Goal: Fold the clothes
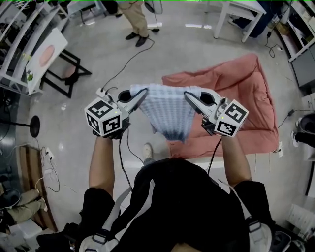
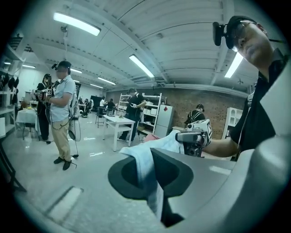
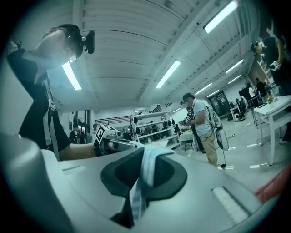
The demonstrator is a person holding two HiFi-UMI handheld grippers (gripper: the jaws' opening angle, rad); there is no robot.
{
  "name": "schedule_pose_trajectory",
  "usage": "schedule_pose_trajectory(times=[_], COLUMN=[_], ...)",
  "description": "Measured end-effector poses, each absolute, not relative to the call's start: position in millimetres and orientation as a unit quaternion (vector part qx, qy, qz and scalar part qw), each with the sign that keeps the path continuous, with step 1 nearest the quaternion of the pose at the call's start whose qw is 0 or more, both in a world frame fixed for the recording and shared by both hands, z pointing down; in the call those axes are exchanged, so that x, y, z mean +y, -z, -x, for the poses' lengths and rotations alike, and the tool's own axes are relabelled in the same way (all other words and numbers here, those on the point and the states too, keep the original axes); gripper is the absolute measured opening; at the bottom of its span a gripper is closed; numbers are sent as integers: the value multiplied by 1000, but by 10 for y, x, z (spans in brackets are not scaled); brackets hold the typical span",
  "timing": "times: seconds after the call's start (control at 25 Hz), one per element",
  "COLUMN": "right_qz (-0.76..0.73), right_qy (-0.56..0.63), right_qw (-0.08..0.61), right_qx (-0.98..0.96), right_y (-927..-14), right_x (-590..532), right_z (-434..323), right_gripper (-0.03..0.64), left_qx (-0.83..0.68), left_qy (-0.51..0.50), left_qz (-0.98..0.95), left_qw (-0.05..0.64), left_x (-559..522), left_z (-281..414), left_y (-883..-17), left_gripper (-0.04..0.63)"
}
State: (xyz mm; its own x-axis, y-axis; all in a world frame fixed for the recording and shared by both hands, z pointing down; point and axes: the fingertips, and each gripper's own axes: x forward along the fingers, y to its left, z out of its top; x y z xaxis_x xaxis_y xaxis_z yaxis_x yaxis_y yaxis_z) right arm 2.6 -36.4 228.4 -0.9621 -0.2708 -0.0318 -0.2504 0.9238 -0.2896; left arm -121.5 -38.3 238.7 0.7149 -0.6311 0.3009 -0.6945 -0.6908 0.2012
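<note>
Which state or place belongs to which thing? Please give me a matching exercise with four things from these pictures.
Things:
1. light blue garment
2. pink blanket
3. left gripper
4. white table

States or places:
A. shut on a top corner of the garment
B. spread out flat, low down
C. standing at the top right of the head view
D. hanging in the air, held at two corners

Right pairs: 1-D, 2-B, 3-A, 4-C
</note>
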Motion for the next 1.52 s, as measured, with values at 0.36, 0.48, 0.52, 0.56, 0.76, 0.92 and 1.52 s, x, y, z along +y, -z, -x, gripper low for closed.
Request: schedule_pose_trajectory(times=[0.36,0.48,0.52,0.56,0.76,0.92,1.52], right_qz=[254,301,316,330,372,375,403], right_qy=[135,129,130,133,153,161,119], right_qw=[23,27,30,34,43,39,34], right_qx=[957,945,939,934,914,912,907], right_y=[-2437,-2482,-2509,-2540,-2651,-2659,-2667], right_x=[-153,-163,-162,-159,-195,-305,-1124], right_z=[742,849,891,927,943,894,600], right_gripper=[23,23,23,23,25,25,23], left_qx=[-269,-243,-237,-233,-219,-209,-170], left_qy=[-115,-124,-129,-133,-132,-134,-107], left_qz=[-945,-951,-952,-953,-956,-958,-972], left_qw=[146,146,143,141,141,144,119], left_x=[-425,-447,-447,-447,-505,-615,-1484], left_z=[1959,2073,2121,2167,2212,2167,1882], left_y=[-2499,-2511,-2531,-2556,-2626,-2664,-2665], left_gripper=[21,21,21,21,21,21,21])
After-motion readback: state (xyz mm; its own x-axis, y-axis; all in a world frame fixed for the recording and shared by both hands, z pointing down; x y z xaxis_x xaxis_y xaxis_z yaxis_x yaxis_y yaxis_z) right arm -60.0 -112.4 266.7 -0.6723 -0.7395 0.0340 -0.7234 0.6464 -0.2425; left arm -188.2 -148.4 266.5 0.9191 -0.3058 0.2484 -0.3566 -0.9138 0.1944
